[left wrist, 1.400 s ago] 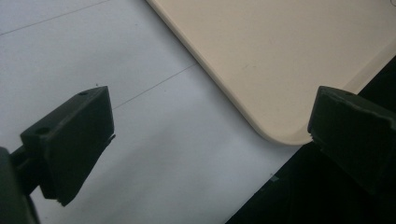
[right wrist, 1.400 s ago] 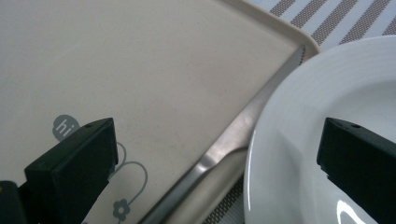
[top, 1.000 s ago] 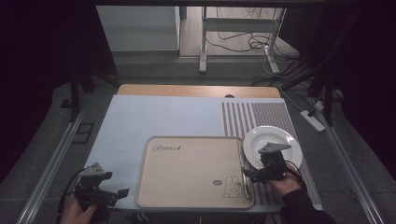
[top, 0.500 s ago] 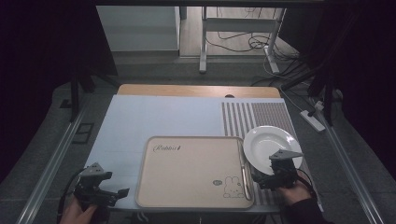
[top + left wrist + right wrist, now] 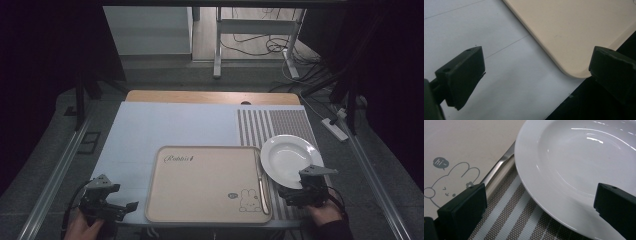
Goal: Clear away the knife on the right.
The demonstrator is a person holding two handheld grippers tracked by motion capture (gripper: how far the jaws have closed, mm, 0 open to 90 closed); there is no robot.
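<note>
The plate (image 5: 288, 159) sits near the right edge of the tabletop (image 5: 170, 125), on the striped mat (image 5: 272, 122), just beside the right edge of the tray (image 5: 207, 185). The right tool (image 5: 303, 192) hovers at the plate's near rim with its jaws spread wide and nothing between them; in the right gripper view the rim (image 5: 536, 195) runs across the gap. A metal utensil (image 5: 499, 171) lies along the tray's right edge, close against the plate; what kind it is cannot be told.

The plate looks like glazed white ceramic: stiff, fairly heavy for its size, glossy and so probably slippery, and likely to chip or break if dropped. The best hold is probably the near rim, one jaw above and one below, taken deep enough that the weight does not lever it out. Lifted by one edge, it will tend to droop.

The left tool (image 5: 102, 205) rests by the near left corner of the tray (image 5: 574, 37), jaws likewise apart and empty.
</note>
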